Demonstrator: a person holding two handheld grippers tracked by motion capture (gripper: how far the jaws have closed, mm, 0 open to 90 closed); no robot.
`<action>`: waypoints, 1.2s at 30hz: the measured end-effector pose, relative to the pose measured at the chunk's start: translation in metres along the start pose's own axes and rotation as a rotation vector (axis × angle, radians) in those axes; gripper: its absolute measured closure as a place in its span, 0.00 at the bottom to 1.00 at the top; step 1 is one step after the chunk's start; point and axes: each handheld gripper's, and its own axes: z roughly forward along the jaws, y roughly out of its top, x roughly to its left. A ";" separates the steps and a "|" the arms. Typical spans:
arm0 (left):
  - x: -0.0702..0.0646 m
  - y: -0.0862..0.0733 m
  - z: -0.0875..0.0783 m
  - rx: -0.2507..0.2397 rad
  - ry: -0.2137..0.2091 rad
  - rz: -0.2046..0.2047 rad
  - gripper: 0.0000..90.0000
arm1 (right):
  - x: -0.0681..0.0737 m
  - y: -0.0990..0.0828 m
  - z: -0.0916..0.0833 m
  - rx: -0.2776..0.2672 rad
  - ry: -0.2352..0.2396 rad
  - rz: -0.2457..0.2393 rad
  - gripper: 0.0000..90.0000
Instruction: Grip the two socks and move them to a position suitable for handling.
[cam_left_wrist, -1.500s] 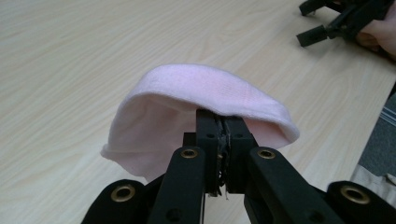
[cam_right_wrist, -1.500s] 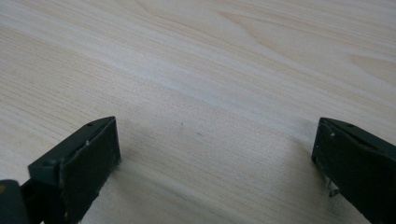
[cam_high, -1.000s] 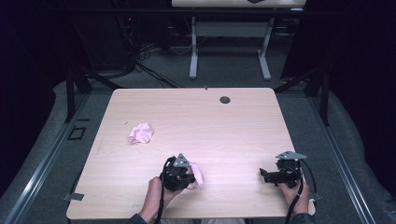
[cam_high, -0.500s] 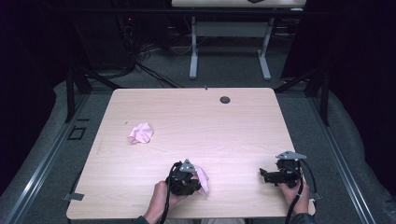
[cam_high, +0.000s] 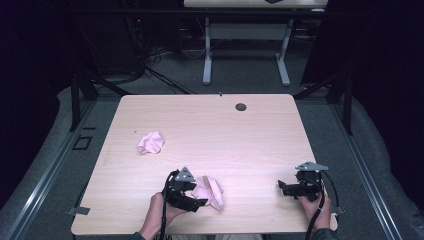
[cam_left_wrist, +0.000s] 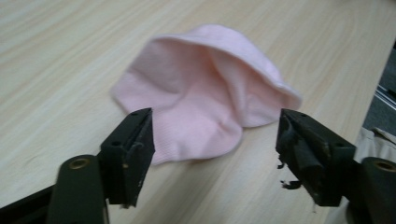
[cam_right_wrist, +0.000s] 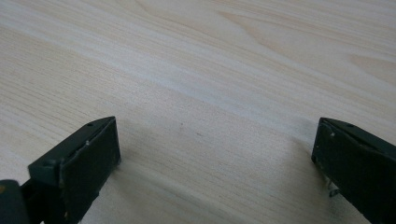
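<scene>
A pink sock (cam_high: 209, 192) (cam_left_wrist: 212, 98) lies flat on the wooden table (cam_high: 210, 130) near its front edge. My left gripper (cam_high: 199, 202) (cam_left_wrist: 214, 140) is open just in front of the sock, its jaws spread wide and nothing between them. A second pink sock (cam_high: 150, 142) lies crumpled at the table's left middle. My right gripper (cam_high: 281, 187) (cam_right_wrist: 215, 149) rests low at the front right, open over bare wood, held by a hand.
A small dark round hole (cam_high: 241, 107) sits near the table's far edge. Behind the table stands a white desk frame (cam_high: 245, 50) on grey carpet with cables. A piece of tape (cam_high: 79, 211) sticks out at the front left corner.
My left gripper has moved toward the front edge and let go of the pink sock, which now lies flat. The right gripper has stayed put.
</scene>
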 end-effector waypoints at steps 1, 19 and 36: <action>0.003 -0.001 -0.002 -0.004 0.010 -0.013 0.27 | 0.000 0.000 0.000 0.000 0.001 0.000 0.00; 0.082 -0.003 -0.040 -0.046 0.190 -0.167 0.00 | 0.000 0.000 0.000 0.000 0.001 0.000 0.00; 0.149 0.020 -0.053 -0.057 0.341 -0.283 0.00 | 0.000 0.000 0.000 0.000 0.001 0.001 0.00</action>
